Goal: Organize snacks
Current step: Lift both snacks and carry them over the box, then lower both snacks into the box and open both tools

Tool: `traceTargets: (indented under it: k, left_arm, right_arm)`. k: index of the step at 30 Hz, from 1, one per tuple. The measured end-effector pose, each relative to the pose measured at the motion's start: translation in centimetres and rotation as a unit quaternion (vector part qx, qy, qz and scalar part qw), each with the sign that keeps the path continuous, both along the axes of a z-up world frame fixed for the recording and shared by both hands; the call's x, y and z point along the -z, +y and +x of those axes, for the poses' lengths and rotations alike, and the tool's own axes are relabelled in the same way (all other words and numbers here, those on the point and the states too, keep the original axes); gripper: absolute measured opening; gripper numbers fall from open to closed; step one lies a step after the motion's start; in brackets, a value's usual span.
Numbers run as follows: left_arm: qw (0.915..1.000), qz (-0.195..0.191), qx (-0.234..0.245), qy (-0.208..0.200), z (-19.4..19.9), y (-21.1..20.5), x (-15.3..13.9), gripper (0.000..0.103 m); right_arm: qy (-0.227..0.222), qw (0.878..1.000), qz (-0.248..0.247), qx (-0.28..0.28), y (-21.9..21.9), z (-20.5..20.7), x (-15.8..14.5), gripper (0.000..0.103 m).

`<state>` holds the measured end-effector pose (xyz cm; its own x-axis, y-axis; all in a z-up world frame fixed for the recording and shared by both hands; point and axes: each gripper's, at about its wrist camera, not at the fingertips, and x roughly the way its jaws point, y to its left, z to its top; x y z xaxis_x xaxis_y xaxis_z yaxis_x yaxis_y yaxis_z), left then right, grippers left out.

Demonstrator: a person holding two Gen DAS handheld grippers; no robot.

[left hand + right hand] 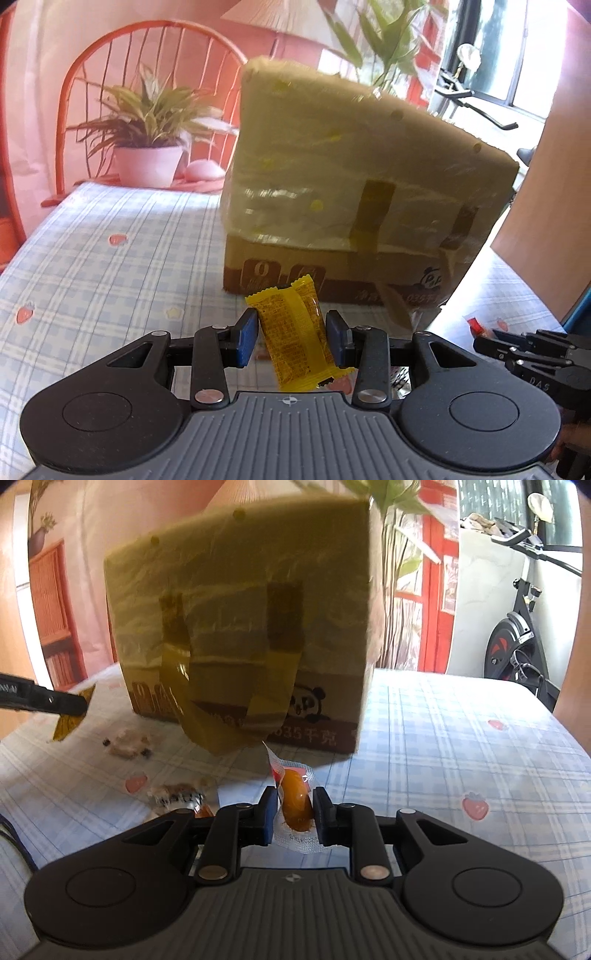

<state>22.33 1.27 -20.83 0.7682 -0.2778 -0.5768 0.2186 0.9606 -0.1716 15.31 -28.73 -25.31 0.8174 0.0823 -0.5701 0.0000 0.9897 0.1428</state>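
My left gripper is shut on a yellow snack packet and holds it above the table, in front of a tall cardboard box with tape strips. My right gripper is shut on a clear packet with an orange sausage-like snack, just in front of the same box. The left gripper with its yellow packet shows at the left edge of the right wrist view. The right gripper shows at the right edge of the left wrist view.
The table has a blue checked cloth with strawberries. Loose wrapped snacks lie on it left of my right gripper. A potted plant and red chair stand behind. An exercise bike is at the far right.
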Motion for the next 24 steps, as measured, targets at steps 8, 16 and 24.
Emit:
traceTargets:
  k: [8,16,24]
  left_arm:
    - [0.9982,-0.011,0.020,-0.056,-0.3,-0.4,-4.2,0.042]
    - [0.9925,-0.023,0.047,-0.110,0.2,-1.0,-9.4,0.042]
    - [0.9884,-0.044,0.073,-0.126,4.6,-4.0,-13.2,0.042]
  right_arm:
    - [-0.069,0.997,-0.001,-0.017,0.4,0.2,-5.6,0.023]
    - [-0.142,0.989,-0.011,-0.048,1.1,0.9,-11.6,0.023]
    - [-0.179,0.983,-0.009,-0.044,-0.2,5.0,-15.8,0.022]
